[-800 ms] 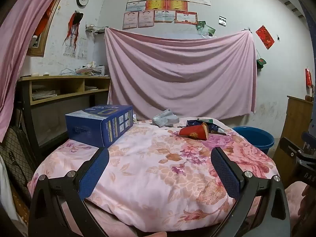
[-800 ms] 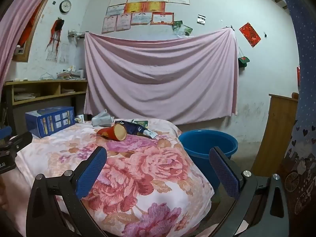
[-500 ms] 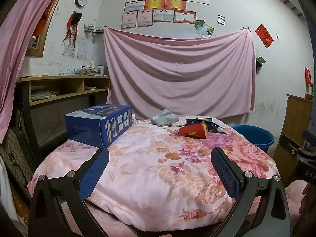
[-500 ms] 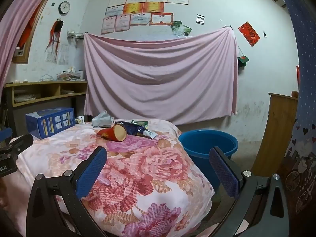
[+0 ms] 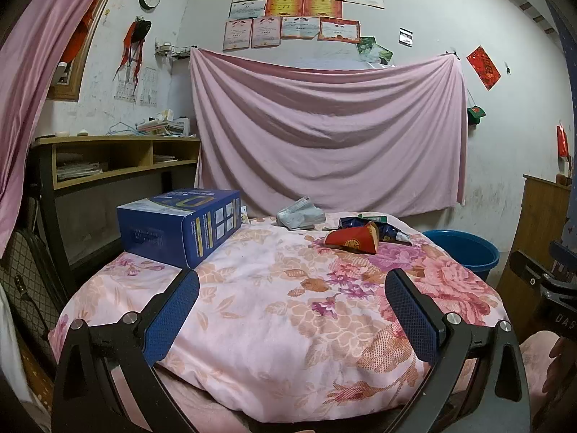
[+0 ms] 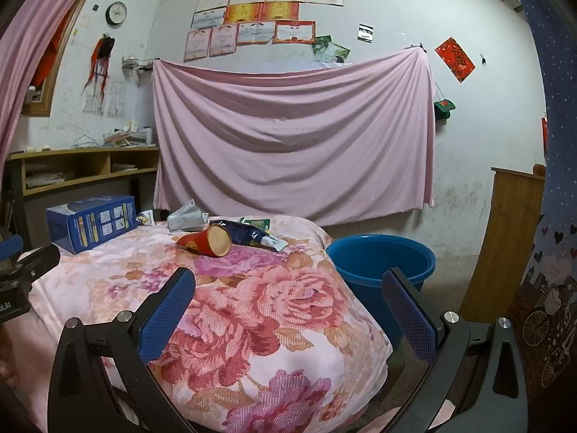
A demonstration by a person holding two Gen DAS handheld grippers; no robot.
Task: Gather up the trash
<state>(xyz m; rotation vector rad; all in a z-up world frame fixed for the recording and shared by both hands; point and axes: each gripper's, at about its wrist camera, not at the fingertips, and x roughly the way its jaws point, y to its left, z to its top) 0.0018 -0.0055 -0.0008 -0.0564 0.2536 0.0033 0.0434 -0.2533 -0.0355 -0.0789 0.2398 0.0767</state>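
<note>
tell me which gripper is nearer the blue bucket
Right. The right gripper has the blue bucket just ahead of its right finger; the left gripper sees it far off right.

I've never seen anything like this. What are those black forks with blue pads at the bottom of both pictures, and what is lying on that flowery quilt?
Each fork is a hand-held gripper that a person carries, one per hand, with a camera looking out between its two fingers. One picture comes from the left hand-held gripper, the other from the right hand-held gripper. Both are open and hold nothing. On the floral quilt lie a blue box, a crumpled grey wrapper, a red paper cup on its side and a dark snack bag behind it. A blue tub stands on the floor beside the quilt, probably for the trash.
</note>
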